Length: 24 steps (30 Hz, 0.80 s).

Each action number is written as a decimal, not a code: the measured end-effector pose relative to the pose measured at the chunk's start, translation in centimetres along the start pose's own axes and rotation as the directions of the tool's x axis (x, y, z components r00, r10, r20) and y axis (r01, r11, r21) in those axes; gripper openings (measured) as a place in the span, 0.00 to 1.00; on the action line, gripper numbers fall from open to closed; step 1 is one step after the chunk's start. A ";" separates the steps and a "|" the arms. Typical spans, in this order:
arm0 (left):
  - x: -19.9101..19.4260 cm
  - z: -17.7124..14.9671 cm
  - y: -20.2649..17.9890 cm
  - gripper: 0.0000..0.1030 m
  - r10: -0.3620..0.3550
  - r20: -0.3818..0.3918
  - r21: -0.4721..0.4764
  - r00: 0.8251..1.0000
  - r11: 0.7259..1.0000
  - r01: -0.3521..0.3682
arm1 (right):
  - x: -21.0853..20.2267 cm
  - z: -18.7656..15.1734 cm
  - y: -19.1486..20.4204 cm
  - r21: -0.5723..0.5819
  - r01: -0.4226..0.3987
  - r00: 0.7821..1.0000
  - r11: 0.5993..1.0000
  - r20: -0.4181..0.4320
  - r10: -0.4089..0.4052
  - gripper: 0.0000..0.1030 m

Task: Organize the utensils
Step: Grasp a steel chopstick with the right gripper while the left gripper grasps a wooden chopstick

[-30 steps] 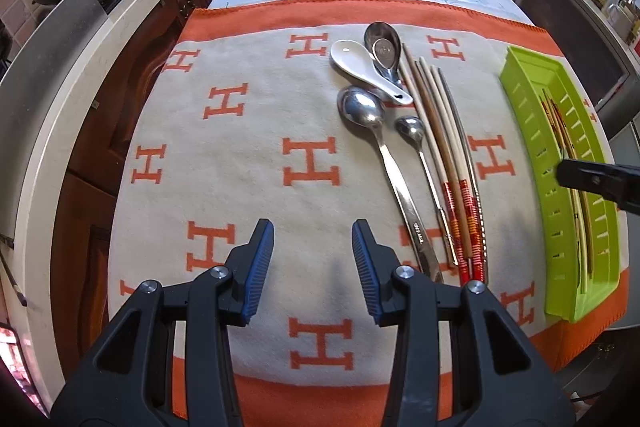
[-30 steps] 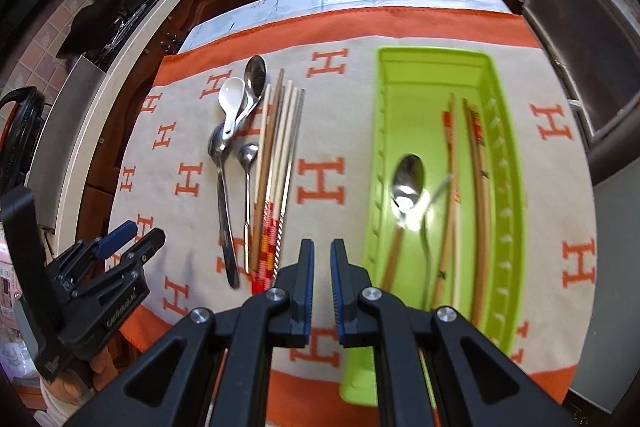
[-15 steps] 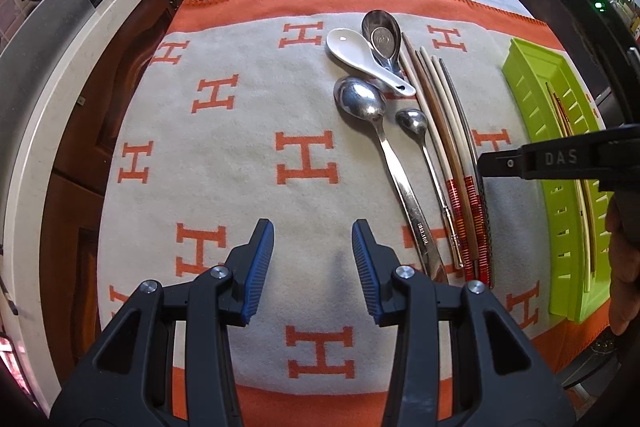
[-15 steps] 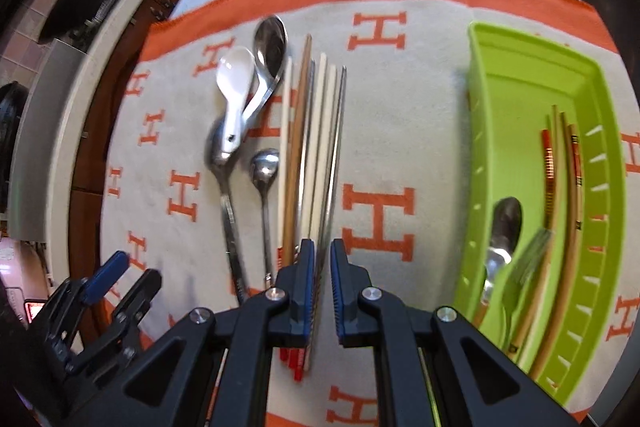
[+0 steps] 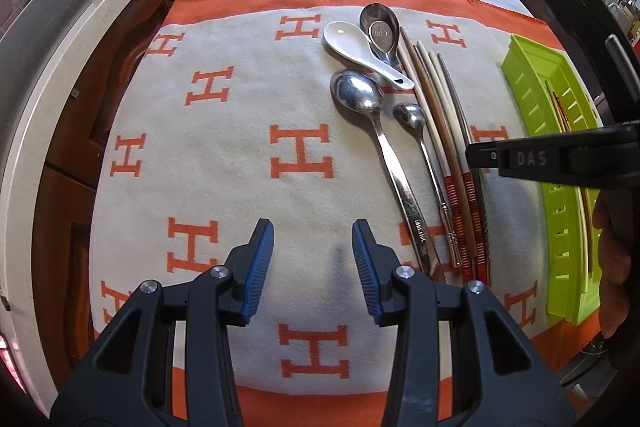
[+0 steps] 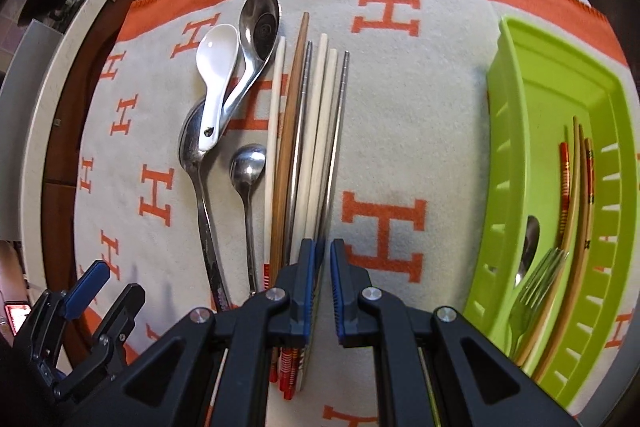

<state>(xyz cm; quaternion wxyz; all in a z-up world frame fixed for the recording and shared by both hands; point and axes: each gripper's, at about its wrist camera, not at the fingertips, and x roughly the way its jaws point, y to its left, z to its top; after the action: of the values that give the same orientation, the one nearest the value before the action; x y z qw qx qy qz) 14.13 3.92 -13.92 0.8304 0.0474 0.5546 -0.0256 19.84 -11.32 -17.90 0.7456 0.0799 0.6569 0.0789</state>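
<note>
Lay beside the spoons (image 6: 224, 95) on the blanket (image 5: 240, 131): chopsticks (image 6: 308, 131), ends hidden under right hand-held gripper (image 6: 327, 291), nearly closed, holding nothing. Hovered wide open: left hand-held gripper (image 5: 313, 267). Partly cut off: green tray (image 6: 520, 131).

The right gripper (image 5: 476, 157) has the letters "DAS" on its black side, in the left wrist view. The cloth (image 5: 240, 155) on the table is white with an orange edge, and it has big orange "H" letters all over it. The same "H" letters show on the cloth (image 6: 400, 147) in the right wrist view. The long big spoon (image 5: 384, 155) has some tiny letters stamped on its handle, but they are too small to read. No other words or numbers can be read.
</note>
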 end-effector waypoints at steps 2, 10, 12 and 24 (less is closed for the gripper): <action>-0.1 0.0 0.0 0.36 0.000 0.001 0.000 1.000 1.000 0.000 | 0.0 0.1 0.6 -0.019 0.031 1.000 0.999 0.004 -0.031 0.08; -0.8 -0.3 -0.1 0.36 0.002 0.012 -0.002 1.000 1.000 -0.002 | 0.6 0.2 0.1 -0.045 0.069 0.997 0.997 -0.024 -0.070 0.07; -0.9 -0.3 -0.2 0.36 0.002 0.011 -0.001 1.000 1.000 -0.002 | 0.3 0.0 -0.9 -0.041 0.052 0.998 0.998 -0.017 -0.053 0.05; -1.3 2.5 -2.8 0.36 -0.089 0.018 0.063 0.996 0.994 0.087 | 0.1 -1.1 -0.4 -0.072 0.107 0.994 0.992 0.003 -0.107 0.06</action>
<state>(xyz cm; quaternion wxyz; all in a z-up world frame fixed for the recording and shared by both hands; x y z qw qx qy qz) 15.69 0.85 -11.94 0.8323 0.0486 0.5464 -0.0800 18.72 -11.62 -18.22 0.7509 0.0176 0.6572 0.0626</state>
